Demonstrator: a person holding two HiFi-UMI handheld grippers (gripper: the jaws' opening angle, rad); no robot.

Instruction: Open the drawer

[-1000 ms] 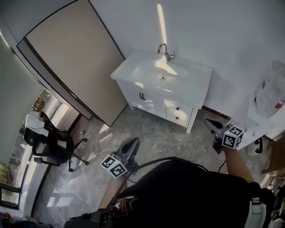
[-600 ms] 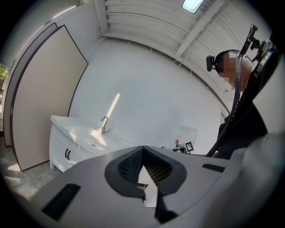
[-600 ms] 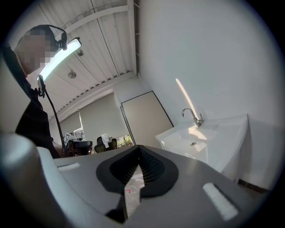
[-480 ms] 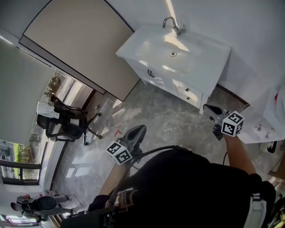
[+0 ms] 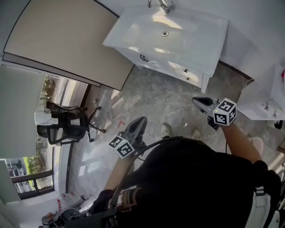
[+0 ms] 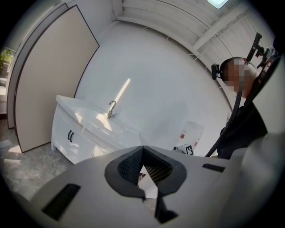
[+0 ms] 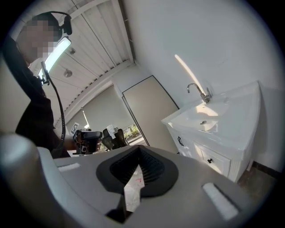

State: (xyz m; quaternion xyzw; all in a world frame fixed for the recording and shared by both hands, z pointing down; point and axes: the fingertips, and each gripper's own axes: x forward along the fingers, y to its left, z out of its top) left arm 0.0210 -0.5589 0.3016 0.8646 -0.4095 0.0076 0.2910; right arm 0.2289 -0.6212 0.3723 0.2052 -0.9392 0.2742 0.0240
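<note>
Room: grey marbled floor point(image 5: 156, 102), white walls, seen steeply from above.
Cabinet point(image 5: 153, 60): white, stands at far side against wall. Sink point(image 5: 153, 33) sits in its top, tap point(image 5: 165, 5) at far edge.
Drawers point(image 5: 186, 75): two small ones, stacked, on R part of cabinet front, each w/ a dark knob. Both look shut, flush w/ front.
Doors: L of drawers on same front, w/ dark handles point(image 5: 144, 58), closed.
L gripper point(image 5: 141, 121): near side, centre-left, aimed twd cabinet and well apart from it. Jaws pressed together at tips, nothing btwn the pads.
R gripper point(image 5: 197, 101): R of the L one, also aimed twd cabinet. It is nearer the drawers than L gripper but apart from them, w/ bare floor btwn. Jaws pressed together, nothing held.
Person: dark top fills near part of head view. An arm runs out to each gripper. Two shoes point(image 5: 166, 130) on floor btwn the grippers.
Panel point(image 5: 58, 35): big, beige, dark-edged, far L, just beside cabinet's L end.
Chair point(image 5: 62, 127): black office chair on wheels, L side, near panel's near edge.
Window point(image 5: 31, 173): near L corner, trees outside.
Table point(image 5: 260, 104): white, R edge of view, R of R gripper. Items on it too small to tell.
</note>
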